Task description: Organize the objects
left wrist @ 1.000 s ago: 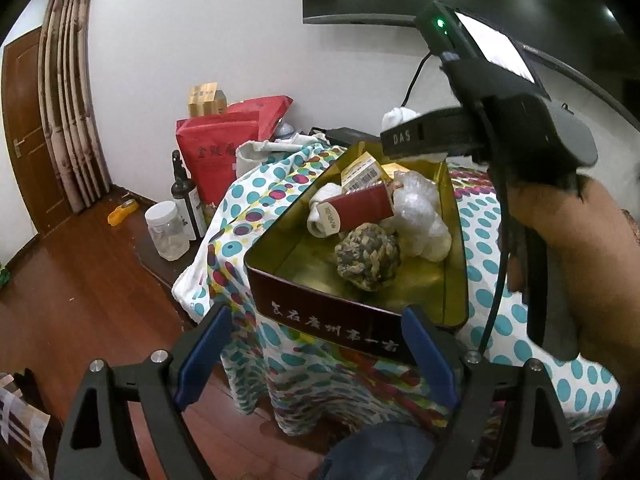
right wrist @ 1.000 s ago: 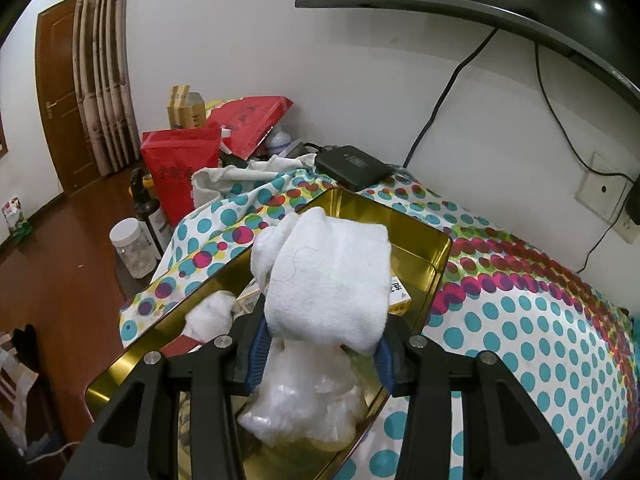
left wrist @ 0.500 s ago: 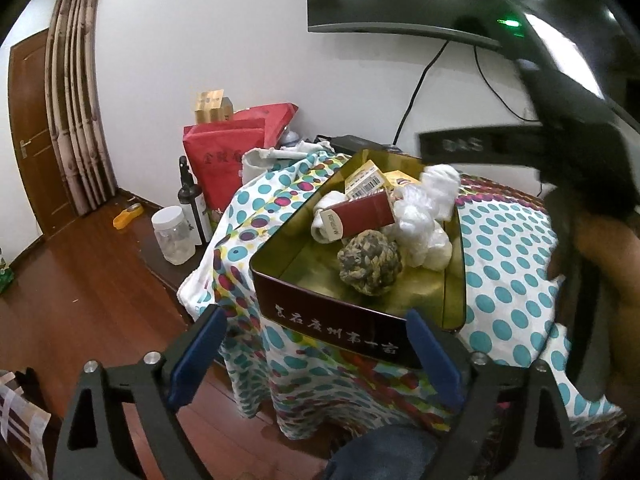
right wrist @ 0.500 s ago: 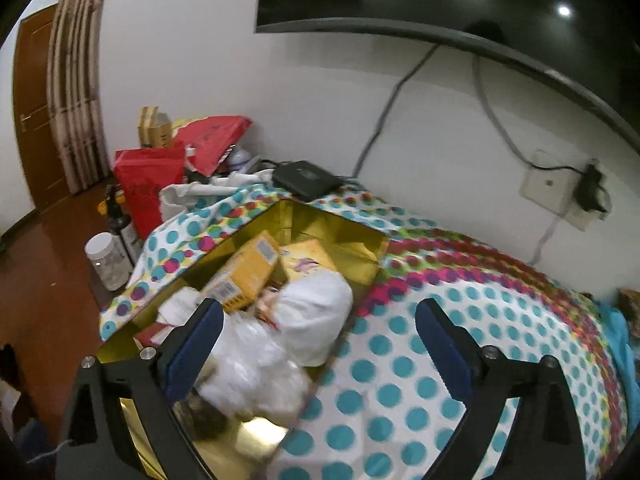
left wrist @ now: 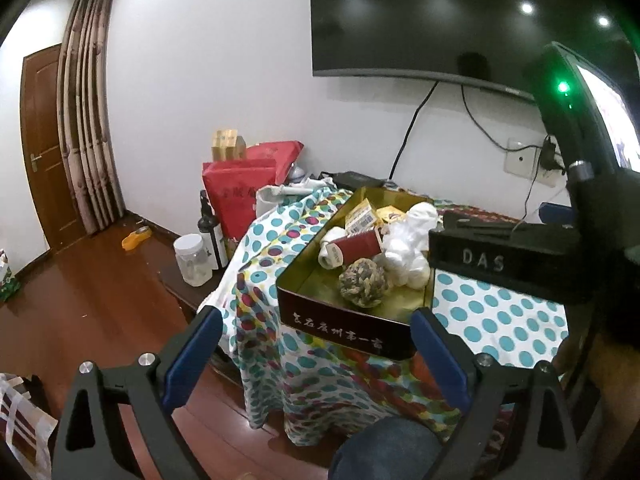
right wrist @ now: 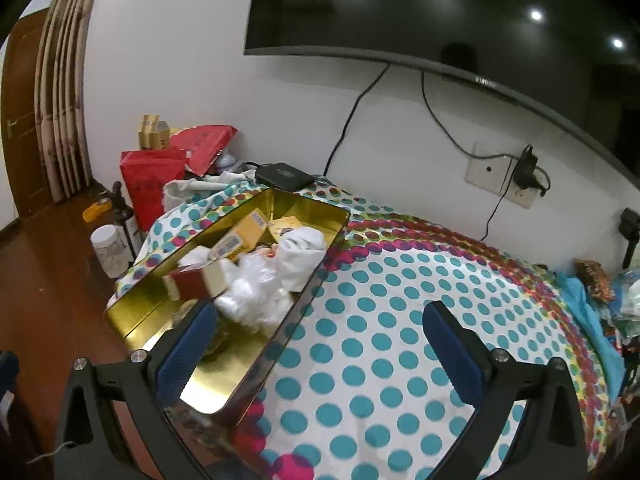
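A gold-lined tin box [left wrist: 304,280] [right wrist: 140,308] sits on the polka-dot tablecloth [right wrist: 380,320]. Inside lie a rolled white towel [left wrist: 420,216] [right wrist: 300,246], a crumpled clear plastic bag [right wrist: 248,284], a woven ball [left wrist: 362,282], a red box [left wrist: 356,246] [right wrist: 192,282] and yellow cartons [right wrist: 240,240]. My left gripper [left wrist: 316,348] is open and empty, in front of the box. My right gripper [right wrist: 320,344] is open and empty above the box's right edge; its body [left wrist: 504,264] shows in the left wrist view.
Red bags [left wrist: 240,196], a clear jar [left wrist: 192,260] and a dark bottle [left wrist: 210,228] stand left of the table. A black device [right wrist: 284,176] lies at the back. Clutter [right wrist: 600,280] lies at the table's right end. A TV [right wrist: 440,12] hangs above.
My right gripper opened and let go of the white towel, which now lies in the box. It then drew back and to the right. My left gripper pulled back slightly.
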`<state>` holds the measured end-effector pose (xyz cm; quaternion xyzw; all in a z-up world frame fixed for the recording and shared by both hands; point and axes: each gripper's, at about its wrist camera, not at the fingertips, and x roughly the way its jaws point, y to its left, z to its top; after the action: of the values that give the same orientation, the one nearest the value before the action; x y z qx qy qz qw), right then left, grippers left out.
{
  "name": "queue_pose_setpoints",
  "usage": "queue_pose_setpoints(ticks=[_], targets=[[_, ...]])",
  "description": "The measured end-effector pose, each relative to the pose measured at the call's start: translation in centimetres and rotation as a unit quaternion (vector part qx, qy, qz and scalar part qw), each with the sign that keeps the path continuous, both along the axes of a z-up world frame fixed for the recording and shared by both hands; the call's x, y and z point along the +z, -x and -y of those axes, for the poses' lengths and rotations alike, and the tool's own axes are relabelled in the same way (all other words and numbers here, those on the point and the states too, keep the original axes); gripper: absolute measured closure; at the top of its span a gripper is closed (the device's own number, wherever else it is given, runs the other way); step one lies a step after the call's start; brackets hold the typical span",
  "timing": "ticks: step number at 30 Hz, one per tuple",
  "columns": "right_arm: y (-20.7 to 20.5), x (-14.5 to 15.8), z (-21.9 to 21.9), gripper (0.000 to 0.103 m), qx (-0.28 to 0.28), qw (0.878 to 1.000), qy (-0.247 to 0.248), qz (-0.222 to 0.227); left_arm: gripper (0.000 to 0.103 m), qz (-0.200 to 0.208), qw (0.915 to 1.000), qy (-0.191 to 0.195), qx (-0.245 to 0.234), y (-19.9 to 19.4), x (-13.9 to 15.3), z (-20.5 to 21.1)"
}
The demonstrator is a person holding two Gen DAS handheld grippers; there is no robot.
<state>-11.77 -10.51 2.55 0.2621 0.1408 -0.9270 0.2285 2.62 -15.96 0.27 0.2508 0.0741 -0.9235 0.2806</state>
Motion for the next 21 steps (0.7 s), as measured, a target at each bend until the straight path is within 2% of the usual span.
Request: queue_pose_setpoints(ticks=[6, 11, 21], targets=[[-3.6, 3.2, -1.8, 0.000, -0.029, 0.999, 0.013, -0.017, 0.006, -0.012, 0.9996, 0.008, 0.023, -2.5, 1.9, -1.2], [-5.4, 5.2, -4.9, 0.000, -0.047, 0.998, 0.043, -0.022, 0.006, -0.038, 0.9991, -0.018, 0.007, -3.5, 3.5, -1.6], [-7.1, 5.9, -7.0, 0.000, -0.032, 0.997, 0.069, -0.029, 0.006, -0.011, 0.9998, 0.001, 0.017, -2.6, 3.7, -3.0]])
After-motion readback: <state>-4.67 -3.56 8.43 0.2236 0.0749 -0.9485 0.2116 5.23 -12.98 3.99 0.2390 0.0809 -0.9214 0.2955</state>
